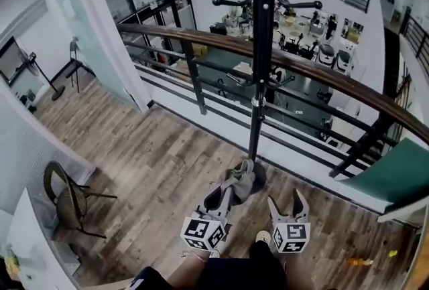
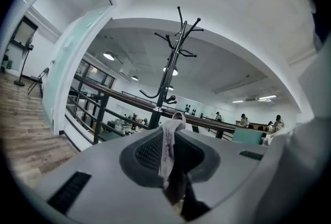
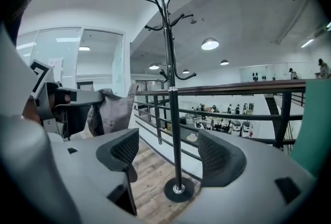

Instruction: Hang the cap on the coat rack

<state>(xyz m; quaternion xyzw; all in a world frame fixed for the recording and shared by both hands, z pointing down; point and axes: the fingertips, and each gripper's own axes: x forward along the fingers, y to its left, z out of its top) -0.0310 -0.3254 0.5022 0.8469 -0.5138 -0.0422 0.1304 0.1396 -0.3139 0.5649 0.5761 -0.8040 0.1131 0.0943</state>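
A tall black coat rack [image 1: 260, 54] stands by the railing, its round base [image 3: 179, 189] on the wood floor just ahead. Its curved hooks [image 2: 178, 36] rise high above both grippers. My left gripper [image 1: 231, 189] is shut on a grey cap [image 1: 240, 183]; the cloth is pinched between the pads [image 2: 150, 153] and hangs down to the rack's base. In the right gripper view the cap [image 3: 115, 113] hangs at the left beside the pole. My right gripper [image 1: 285, 203] is open with nothing between its fingers [image 3: 125, 149], to the right of the cap.
A wooden-topped black railing [image 1: 315, 74] runs behind the rack, with an open hall below. A wicker chair [image 1: 67, 201] stands at the left. A green panel [image 1: 392, 171] sits at the right. The person's legs and shoe [image 1: 263, 238] are under the grippers.
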